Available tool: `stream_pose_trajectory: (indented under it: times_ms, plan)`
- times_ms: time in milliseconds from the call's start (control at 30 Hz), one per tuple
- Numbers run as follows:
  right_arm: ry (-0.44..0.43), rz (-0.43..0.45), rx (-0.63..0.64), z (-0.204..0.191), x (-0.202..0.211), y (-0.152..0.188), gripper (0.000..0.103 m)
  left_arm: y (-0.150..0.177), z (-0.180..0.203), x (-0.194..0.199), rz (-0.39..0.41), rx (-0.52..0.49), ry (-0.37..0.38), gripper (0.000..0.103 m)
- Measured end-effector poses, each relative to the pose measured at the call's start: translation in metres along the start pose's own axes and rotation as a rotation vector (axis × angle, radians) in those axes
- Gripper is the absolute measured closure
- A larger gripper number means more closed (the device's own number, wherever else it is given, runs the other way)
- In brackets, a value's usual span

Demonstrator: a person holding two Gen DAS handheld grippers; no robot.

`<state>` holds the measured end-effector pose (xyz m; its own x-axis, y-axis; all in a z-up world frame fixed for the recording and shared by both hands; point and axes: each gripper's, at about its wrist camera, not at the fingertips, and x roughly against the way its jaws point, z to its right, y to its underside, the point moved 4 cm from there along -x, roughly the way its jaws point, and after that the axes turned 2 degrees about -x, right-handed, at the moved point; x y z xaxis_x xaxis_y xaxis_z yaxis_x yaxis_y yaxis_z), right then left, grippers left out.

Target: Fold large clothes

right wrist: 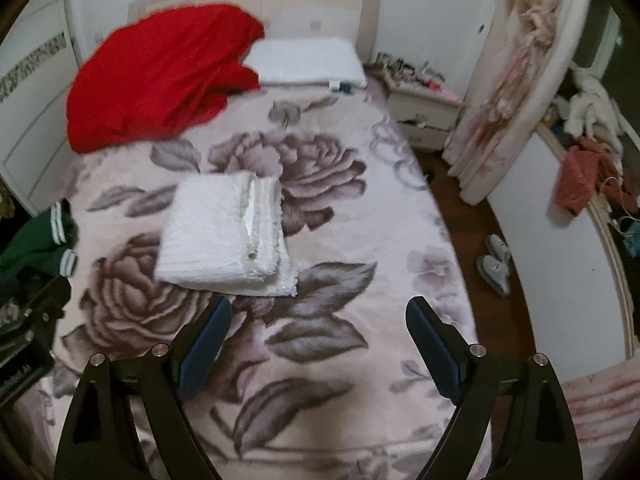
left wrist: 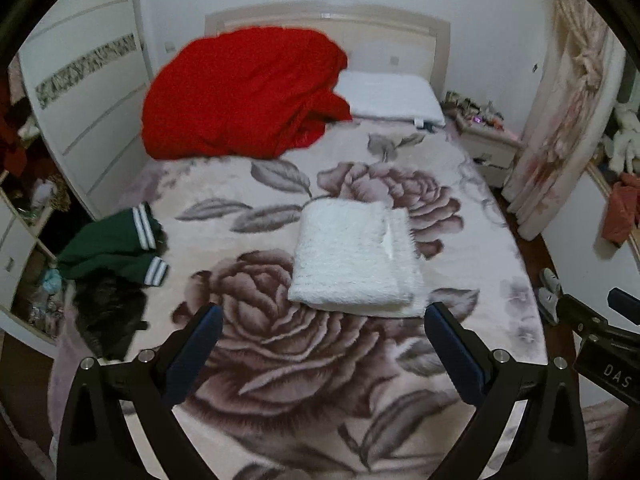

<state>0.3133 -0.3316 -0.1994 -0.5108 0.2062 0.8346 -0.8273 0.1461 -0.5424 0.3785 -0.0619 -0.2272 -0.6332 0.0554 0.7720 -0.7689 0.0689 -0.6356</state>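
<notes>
A white fluffy garment (left wrist: pixel 352 256) lies folded into a neat rectangle in the middle of the floral bedspread (left wrist: pixel 312 364); it also shows in the right wrist view (right wrist: pixel 224 232). My left gripper (left wrist: pixel 322 314) is open and empty, just short of the garment's near edge. My right gripper (right wrist: pixel 319 306) is open and empty, near the garment's front right corner. A green garment with white-striped cuffs (left wrist: pixel 116 246) lies crumpled at the bed's left edge, also in the right wrist view (right wrist: pixel 36 242). A dark garment (left wrist: pixel 106 316) lies beside it.
A red quilt (left wrist: pixel 240 92) is heaped at the head of the bed beside a white pillow (left wrist: pixel 394 98). A wardrobe (left wrist: pixel 84 92) stands left, a nightstand (right wrist: pixel 424 108) and curtain (right wrist: pixel 516 80) right. Slippers (right wrist: pixel 494 264) sit on the floor right.
</notes>
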Motion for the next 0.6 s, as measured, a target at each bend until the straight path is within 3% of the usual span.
stream_pose_trajectory:
  times_ms: [167, 367, 600]
  plan:
    - [-0.001, 0.08, -0.011, 0.019, 0.112, 0.009, 0.012, -0.001, 0.007, 0.086, 0.048, -0.001, -0.003, 0.0]
    - [-0.005, 0.157, 0.004, 0.034, 0.225, 0.026, 0.009, 0.007, 0.013, 0.159, 0.073, 0.001, -0.011, 0.0]
    - [-0.037, 0.171, 0.009, 0.047, 0.301, 0.05, 0.009, 0.015, 0.018, 0.203, 0.042, 0.002, -0.015, 0.0]
